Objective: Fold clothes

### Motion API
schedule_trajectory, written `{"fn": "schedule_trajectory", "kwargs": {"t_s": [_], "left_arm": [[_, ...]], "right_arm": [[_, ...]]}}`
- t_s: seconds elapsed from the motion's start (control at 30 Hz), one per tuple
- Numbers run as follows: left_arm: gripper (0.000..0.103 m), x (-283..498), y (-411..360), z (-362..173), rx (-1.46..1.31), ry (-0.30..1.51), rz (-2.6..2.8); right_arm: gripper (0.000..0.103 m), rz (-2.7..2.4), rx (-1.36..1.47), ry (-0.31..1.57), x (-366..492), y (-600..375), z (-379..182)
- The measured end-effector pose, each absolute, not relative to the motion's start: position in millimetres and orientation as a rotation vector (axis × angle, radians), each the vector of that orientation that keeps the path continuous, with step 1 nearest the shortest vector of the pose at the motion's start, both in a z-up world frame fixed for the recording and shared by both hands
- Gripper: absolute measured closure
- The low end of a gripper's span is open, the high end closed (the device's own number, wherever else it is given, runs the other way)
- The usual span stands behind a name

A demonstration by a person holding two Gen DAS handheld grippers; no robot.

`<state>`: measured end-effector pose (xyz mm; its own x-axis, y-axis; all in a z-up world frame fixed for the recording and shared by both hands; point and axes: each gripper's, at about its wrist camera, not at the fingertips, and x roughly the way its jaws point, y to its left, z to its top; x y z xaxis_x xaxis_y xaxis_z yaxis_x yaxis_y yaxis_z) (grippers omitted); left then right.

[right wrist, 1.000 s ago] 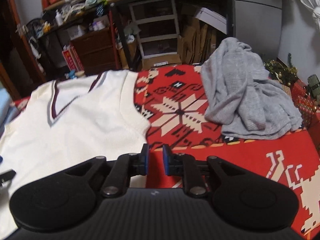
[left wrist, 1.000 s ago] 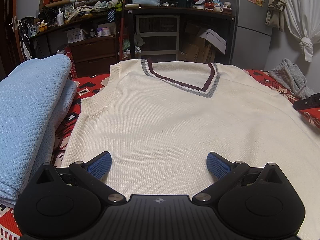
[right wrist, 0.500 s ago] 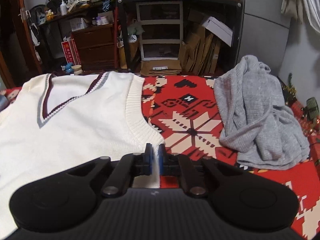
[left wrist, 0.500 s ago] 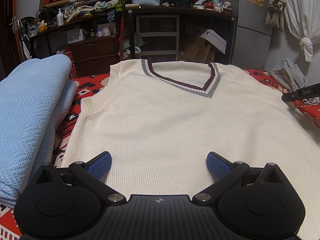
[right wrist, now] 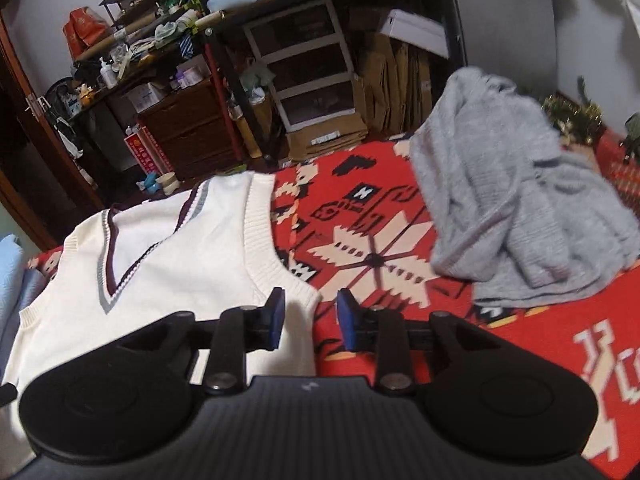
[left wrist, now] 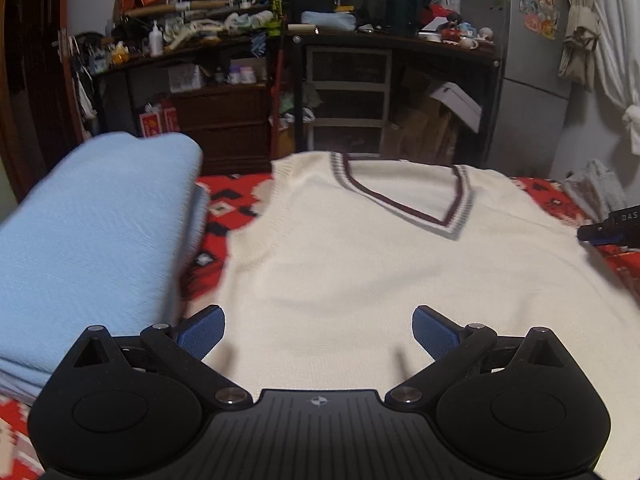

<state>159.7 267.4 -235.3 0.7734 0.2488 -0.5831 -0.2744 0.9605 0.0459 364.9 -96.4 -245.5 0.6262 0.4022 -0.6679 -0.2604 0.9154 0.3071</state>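
A cream knit vest point(left wrist: 360, 272) with a maroon and grey V-neck lies flat on the red patterned blanket point(right wrist: 400, 256). My left gripper point(left wrist: 319, 328) hangs open above the vest's lower part, nothing between its blue pads point(left wrist: 200, 332). My right gripper point(right wrist: 310, 312) stands at the vest's point(right wrist: 180, 272) right edge, just below the armhole. Its jaws are opening, and the ribbed corner of the vest lies under the gap without the pads pressing on it. The right gripper's tip point(left wrist: 608, 226) also shows at the right edge of the left wrist view.
A folded light blue garment point(left wrist: 88, 240) is stacked to the left of the vest. A crumpled grey knit point(right wrist: 512, 208) lies on the blanket to the right. Beyond the bed stand cluttered desks, drawers point(right wrist: 304, 64) and cardboard boxes.
The right gripper's jaws were almost shut at the vest's edge half a second ago and now stand apart; its view has tilted. The left gripper has lifted a little.
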Motion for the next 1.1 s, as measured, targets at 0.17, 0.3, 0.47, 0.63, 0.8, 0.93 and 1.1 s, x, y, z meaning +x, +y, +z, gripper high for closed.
{"fn": "schedule_trajectory", "kwargs": {"t_s": [0.17, 0.3, 0.47, 0.63, 0.8, 0.93, 1.1], "left_arm": [[0.002, 154, 294, -230, -0.045, 0.619, 0.373], [0.002, 149, 310, -226, -0.074, 0.604, 0.353], [0.010, 161, 311, -234, 0.012, 0.643, 0.375], [0.026, 175, 311, -238, 0.081, 0.633, 0.432], [0.050, 187, 304, -227, 0.086, 0.626, 0.385], [0.050, 207, 299, -234, 0.090, 0.689, 0.326], [0.056, 232, 321, -253, 0.030, 0.764, 0.353]], "right_arm": [[0.099, 0.342, 0.033, 0.768, 357, -73, -245], [0.100, 0.298, 0.020, 0.707, 349, -82, -236], [0.099, 0.272, 0.013, 0.726, 349, -95, -240], [0.096, 0.277, 0.121, 0.724, 345, -115, -237], [0.094, 0.315, 0.132, 0.730, 330, -124, -233], [0.093, 0.354, 0.132, 0.738, 317, -122, -232], [0.093, 0.387, 0.139, 0.750, 304, -121, -233]]}}
